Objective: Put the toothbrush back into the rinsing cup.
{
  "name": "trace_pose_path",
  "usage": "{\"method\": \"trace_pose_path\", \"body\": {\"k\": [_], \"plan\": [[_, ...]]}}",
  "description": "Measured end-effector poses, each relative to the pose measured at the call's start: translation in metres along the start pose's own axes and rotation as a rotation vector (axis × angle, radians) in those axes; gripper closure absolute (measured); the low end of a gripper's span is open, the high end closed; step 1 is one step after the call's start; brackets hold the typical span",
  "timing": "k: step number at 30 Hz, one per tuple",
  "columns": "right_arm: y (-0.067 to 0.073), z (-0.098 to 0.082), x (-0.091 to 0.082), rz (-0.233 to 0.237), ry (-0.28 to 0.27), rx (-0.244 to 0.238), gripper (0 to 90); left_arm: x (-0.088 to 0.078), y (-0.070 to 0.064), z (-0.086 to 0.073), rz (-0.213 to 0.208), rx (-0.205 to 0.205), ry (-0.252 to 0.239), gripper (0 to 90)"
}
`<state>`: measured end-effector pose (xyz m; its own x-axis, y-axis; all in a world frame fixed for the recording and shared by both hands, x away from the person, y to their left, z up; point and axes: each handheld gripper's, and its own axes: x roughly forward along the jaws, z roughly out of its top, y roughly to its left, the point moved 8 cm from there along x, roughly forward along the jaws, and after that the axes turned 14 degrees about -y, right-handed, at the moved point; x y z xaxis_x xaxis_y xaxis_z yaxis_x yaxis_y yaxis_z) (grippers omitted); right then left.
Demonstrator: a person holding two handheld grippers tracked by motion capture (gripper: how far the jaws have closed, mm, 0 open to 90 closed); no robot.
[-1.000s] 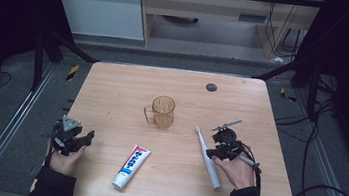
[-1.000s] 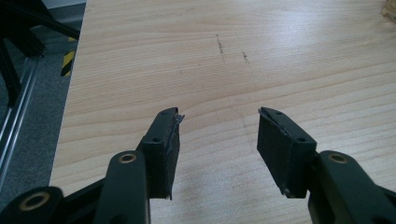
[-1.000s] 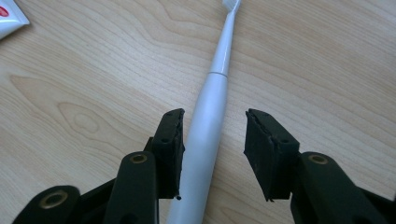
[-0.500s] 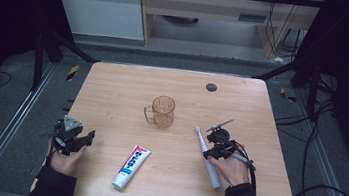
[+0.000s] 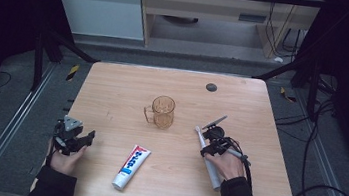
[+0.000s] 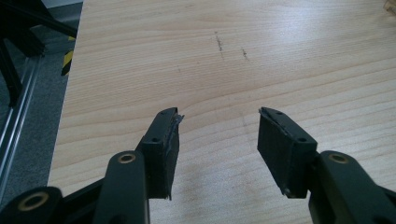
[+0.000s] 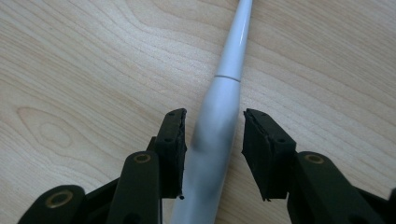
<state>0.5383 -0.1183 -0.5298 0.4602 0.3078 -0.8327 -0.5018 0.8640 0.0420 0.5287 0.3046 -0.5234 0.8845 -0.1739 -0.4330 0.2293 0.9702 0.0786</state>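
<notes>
- Lying between the parted, not-yet-gripping jaws of the right gripper (image 7: 212, 154): long white plastic electric toothbrush (image 7: 219, 121), on the table.
- Gripper was brought down over it since the earlier frame.

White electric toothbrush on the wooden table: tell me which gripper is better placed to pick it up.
Right. The right gripper straddles the white electric toothbrush, jaws open around its handle. The left gripper sits open at the table's far left.

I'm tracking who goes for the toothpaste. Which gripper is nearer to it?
Left, slightly. The left gripper sits just left of the toothpaste tube; the right gripper straddles the electric toothbrush farther right.
</notes>
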Motion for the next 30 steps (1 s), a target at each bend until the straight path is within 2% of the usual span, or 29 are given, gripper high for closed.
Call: {"method": "trace_pose_path", "body": {"k": [1,7,8,18,24,30], "plan": [[-0.001,0.0,0.002,-0.004,-0.004,-0.014,59.2,0.0,0.0,0.0,0.0,0.001,0.002,47.7],[0.001,0.0,0.007,-0.004,0.014,-0.018,59.5,0.0,0.0,-0.001,-0.001,0.001,0.006,47.6],[0.002,0.0,0.007,-0.001,0.024,-0.006,59.4,0.0,0.0,-0.001,-0.001,0.001,0.006,47.6],[0.002,-0.002,0.013,0.004,0.051,-0.007,63.2,0.001,0.0,-0.001,0.0,0.001,0.006,47.7],[0.003,-0.003,0.014,0.008,0.066,0.015,64.7,0.001,0.0,-0.001,-0.001,0.002,0.007,47.7],[0.004,-0.002,0.016,-0.001,0.073,0.008,66.3,0.001,0.0,-0.001,-0.002,0.002,0.008,47.7]]}}
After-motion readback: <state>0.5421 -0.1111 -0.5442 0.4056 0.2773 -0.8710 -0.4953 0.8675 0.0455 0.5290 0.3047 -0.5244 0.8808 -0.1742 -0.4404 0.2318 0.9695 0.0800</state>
